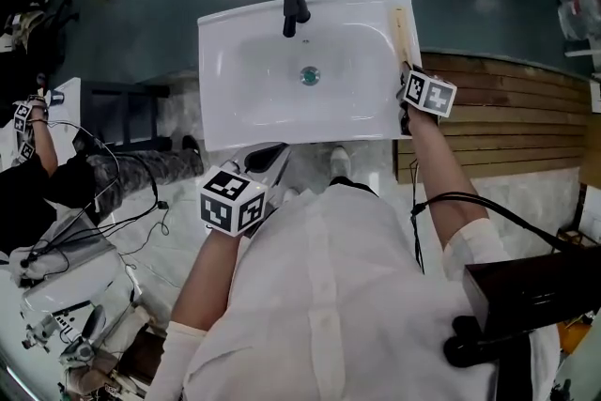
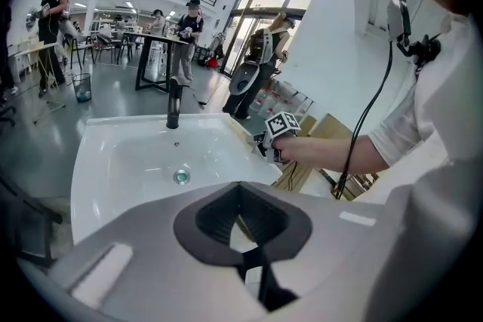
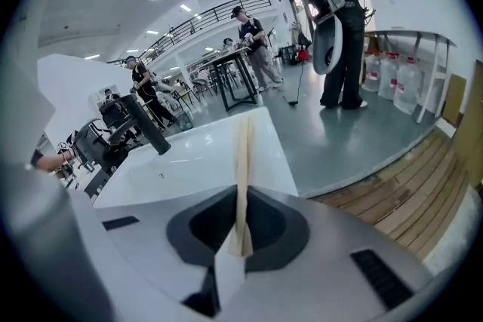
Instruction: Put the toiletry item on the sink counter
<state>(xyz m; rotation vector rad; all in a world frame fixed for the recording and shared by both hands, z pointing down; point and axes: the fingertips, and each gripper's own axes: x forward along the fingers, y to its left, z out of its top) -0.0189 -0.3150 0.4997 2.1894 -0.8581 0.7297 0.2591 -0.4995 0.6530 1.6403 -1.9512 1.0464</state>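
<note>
Currently: slim pale toiletry stick (image 3: 243, 162) is clamped at its near end in the right gripper (image 3: 241, 200), fingers almost together on it. Its long axis runs straight ahead from the fingers, along the right rim of the white sink bench (image 1: 235, 33); whether it touches is unclear. Left gripper (image 2: 243, 200) sits off the front edge, fingers closed, empty. Judgement: set-down and release remain.

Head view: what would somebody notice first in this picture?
The big white sink in the middle, with a black tap at its back edge. Then the thin pale stick running along the sink's right rim, with the right gripper shut on its near end.
</note>
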